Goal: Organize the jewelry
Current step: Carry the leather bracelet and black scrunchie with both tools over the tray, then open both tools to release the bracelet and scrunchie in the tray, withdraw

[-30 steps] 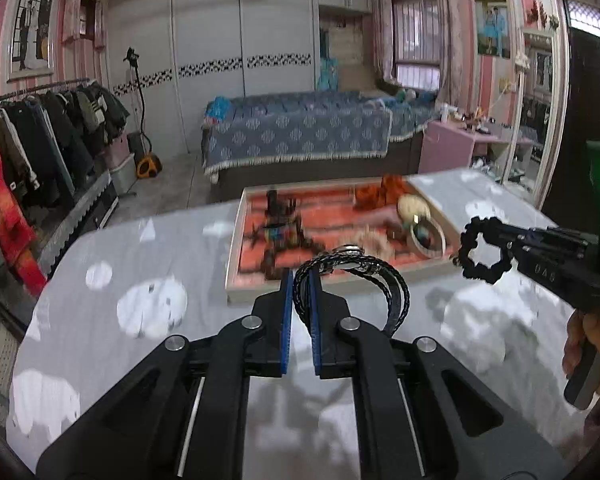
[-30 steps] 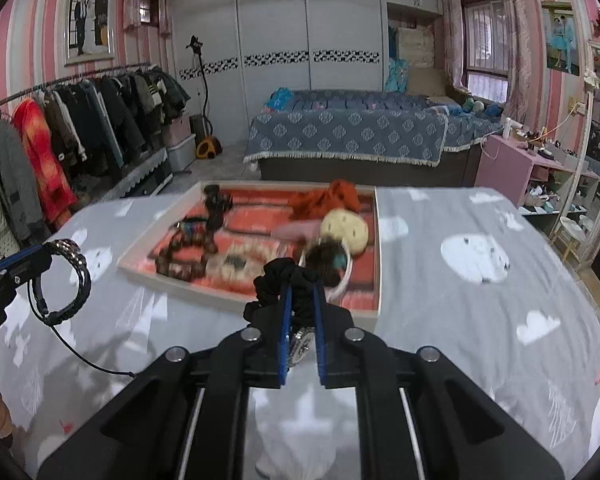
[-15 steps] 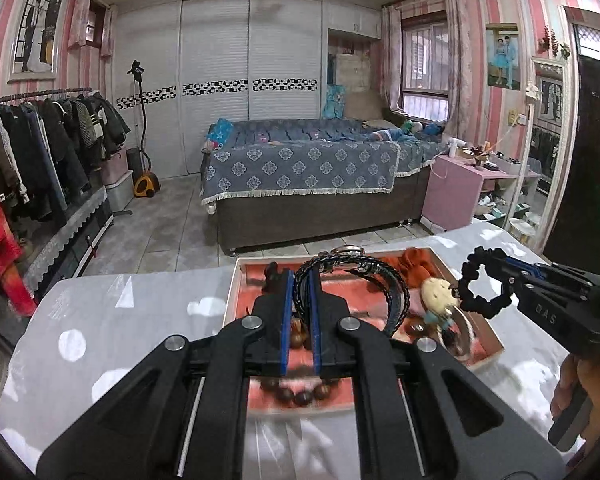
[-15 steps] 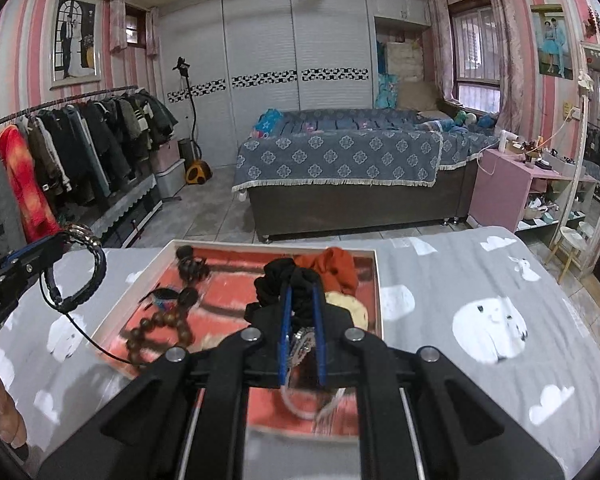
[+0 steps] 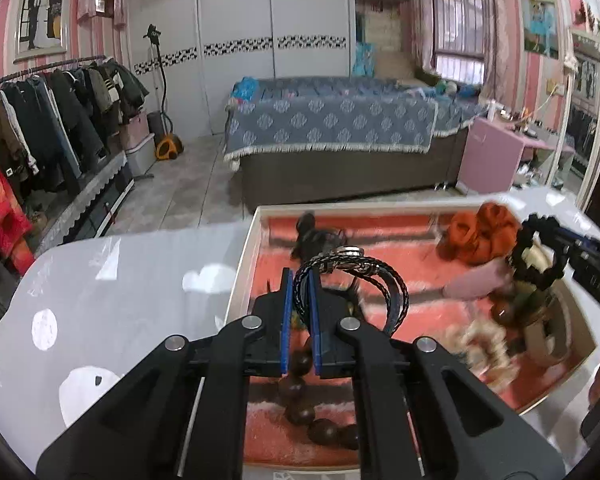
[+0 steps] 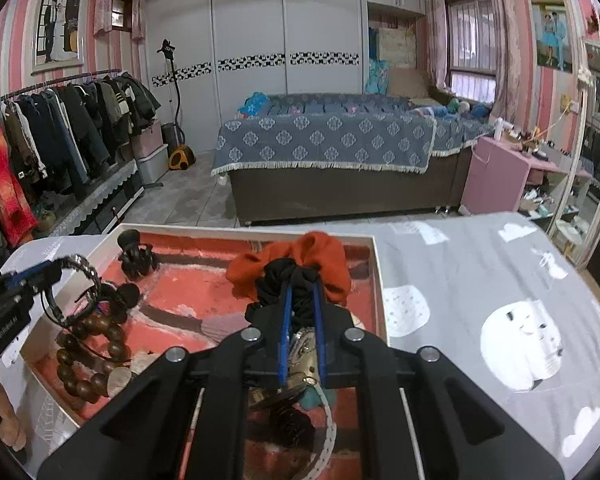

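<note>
Ahead of the tongs: red-lined tray (image 6: 374,280) with orange scrunchie (image 6: 328,256), black scrunchie (image 6: 284,280), brown beads (image 6: 88,356); grey white-patterned cloth (image 6: 500,280) beside.

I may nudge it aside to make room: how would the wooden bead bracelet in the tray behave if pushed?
The wooden bead bracelet looks like round beads on a string, so it would probably flex and slide rather than stay rigid. The tray's fuzzy red lining likely drags on it, limiting rolling.
</note>
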The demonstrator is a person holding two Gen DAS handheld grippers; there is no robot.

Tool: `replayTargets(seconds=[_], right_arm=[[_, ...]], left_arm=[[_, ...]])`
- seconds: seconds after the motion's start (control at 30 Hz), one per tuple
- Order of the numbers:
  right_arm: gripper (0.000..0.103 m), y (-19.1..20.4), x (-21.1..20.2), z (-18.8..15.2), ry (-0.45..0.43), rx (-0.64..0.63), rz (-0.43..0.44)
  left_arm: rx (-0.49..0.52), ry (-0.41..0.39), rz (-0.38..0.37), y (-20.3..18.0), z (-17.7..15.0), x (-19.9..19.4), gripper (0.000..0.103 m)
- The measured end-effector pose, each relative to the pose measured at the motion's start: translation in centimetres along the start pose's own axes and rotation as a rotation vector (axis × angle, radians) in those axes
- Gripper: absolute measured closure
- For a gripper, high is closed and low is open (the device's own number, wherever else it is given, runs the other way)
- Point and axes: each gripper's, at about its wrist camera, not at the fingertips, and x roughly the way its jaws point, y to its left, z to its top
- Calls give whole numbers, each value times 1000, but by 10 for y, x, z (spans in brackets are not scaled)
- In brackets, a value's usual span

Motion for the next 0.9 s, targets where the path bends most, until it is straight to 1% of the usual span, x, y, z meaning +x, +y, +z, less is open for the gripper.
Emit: replayTargets(seconds=[0.1, 0.17, 0.37, 0.67, 0.7, 0.73, 0.77, 0.8, 0.83, 0.9], right_arm=[[93, -3, 6, -2, 8, 12, -7], [93, -3, 9, -5, 6, 20, 7], [92, 7, 18, -11, 31, -28, -10], [89, 7, 23, -12, 41, -29, -6], [86, 8, 22, -12, 42, -31, -6], [76, 8, 22, -12, 42, -32, -1], [61, 9, 21, -12, 39, -33, -3], [57, 10, 19, -12, 34, -36, -7], [56, 10, 17, -12, 29, -40, -7], [55, 10, 13, -11, 28, -40, 0]], left_arm=[[-1, 15, 11, 1, -3, 6, 96], [-6, 22, 14, 3, -4, 9, 96], [-13, 32, 9, 5, -11, 14, 96], [-11, 54, 0, 6, -13, 21, 95], [-12, 50, 2, 6, -13, 20, 95], [-12, 49, 1, 6, -13, 20, 89], [-15, 45, -2, 7, -13, 18, 84], [-17, 41, -1, 7, -13, 17, 75], [-18, 35, -2, 7, -13, 15, 71], [-18, 34, -9, 6, -13, 12, 68]])
